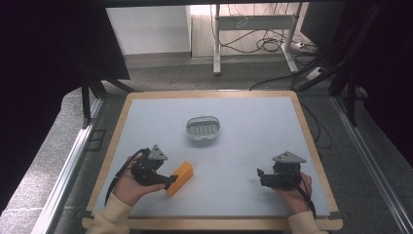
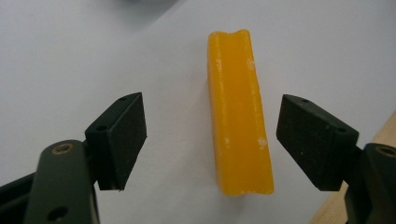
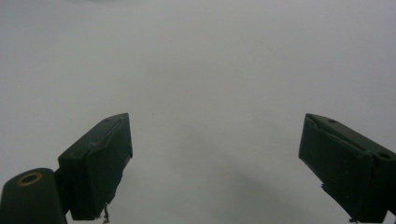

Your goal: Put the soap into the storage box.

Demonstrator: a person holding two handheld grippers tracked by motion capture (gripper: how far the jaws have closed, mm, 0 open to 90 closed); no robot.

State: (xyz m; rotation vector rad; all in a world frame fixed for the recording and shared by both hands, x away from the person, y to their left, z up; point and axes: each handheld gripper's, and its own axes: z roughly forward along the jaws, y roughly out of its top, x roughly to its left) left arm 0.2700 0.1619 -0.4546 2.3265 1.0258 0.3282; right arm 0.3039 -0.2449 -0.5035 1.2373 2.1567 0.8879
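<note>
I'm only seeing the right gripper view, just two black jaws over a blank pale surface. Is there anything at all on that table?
Observer: Yes. A yellow block lies near the front left of the table, on the side away from your right gripper.
Operator: Is anyone holding it?
Observer: Not gripped. The left gripper has its jaws spread to either side of the block, with a gap on each side.
Operator: Anything else out there?
Observer: A small grey oval dish with slots in its base sits near the middle of the table, farther from the person than both grippers.
</note>
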